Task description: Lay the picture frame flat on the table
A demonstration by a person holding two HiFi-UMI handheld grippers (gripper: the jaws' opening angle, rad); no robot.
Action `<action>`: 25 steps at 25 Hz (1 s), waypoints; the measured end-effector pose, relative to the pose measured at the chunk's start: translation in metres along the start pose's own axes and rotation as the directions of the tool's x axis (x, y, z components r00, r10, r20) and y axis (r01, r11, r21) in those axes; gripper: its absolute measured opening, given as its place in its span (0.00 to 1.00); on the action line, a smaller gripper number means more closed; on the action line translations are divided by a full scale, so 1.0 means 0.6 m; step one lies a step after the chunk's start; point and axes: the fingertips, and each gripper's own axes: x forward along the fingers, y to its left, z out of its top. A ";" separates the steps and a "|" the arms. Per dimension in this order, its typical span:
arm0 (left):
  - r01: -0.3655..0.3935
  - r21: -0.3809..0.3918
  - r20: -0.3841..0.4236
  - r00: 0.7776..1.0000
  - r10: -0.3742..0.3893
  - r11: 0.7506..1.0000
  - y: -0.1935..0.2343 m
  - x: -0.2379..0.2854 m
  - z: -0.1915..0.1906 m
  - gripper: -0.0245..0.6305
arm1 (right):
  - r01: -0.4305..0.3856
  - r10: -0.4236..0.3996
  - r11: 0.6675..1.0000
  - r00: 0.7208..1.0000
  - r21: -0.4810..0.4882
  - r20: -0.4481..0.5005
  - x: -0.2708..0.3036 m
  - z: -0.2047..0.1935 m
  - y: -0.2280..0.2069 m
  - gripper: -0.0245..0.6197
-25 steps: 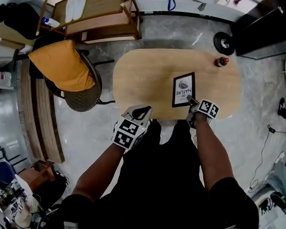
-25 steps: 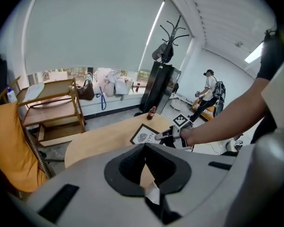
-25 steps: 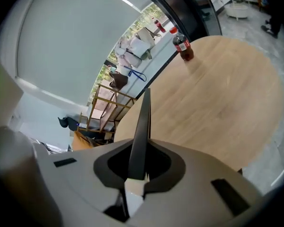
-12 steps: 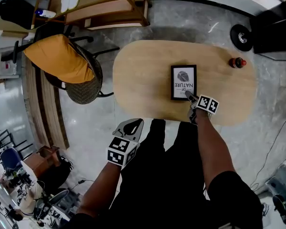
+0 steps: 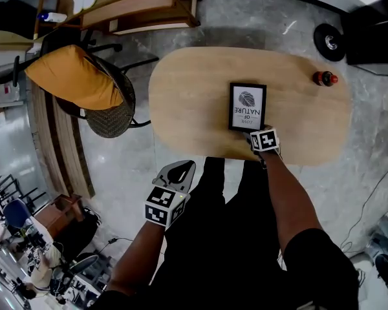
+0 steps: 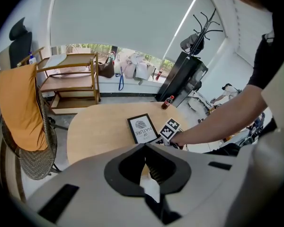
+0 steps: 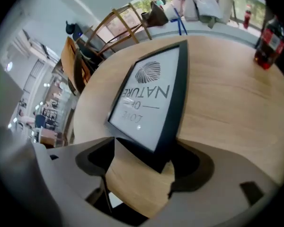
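The black picture frame (image 5: 247, 106) with a white print lies flat on the oval wooden table (image 5: 187, 95), face up; it also shows in the left gripper view (image 6: 142, 128). My right gripper (image 5: 254, 136) is at the frame's near edge. Its jaws are opening, and in the right gripper view (image 7: 142, 161) the frame's near corner (image 7: 154, 143) sits between them with gaps on both sides. My left gripper (image 5: 180, 168) hangs off the table, near the person's legs, its jaws shut (image 6: 144, 149) on nothing.
A small dark bottle with a red cap (image 5: 324, 78) stands at the table's far right. A chair draped in orange cloth (image 5: 74, 79) is to the left of the table. A wooden cart (image 5: 129, 5) stands beyond it.
My right gripper's jaws have come apart from the frame's near edge. The left gripper dropped back from the table's edge towards the lower left.
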 end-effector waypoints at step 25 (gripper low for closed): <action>0.147 0.333 0.157 0.965 -0.209 0.931 -0.012 -0.104 0.151 0.04 | 0.015 -0.100 0.982 0.885 0.187 0.456 -0.366 0.145 0.158 0.05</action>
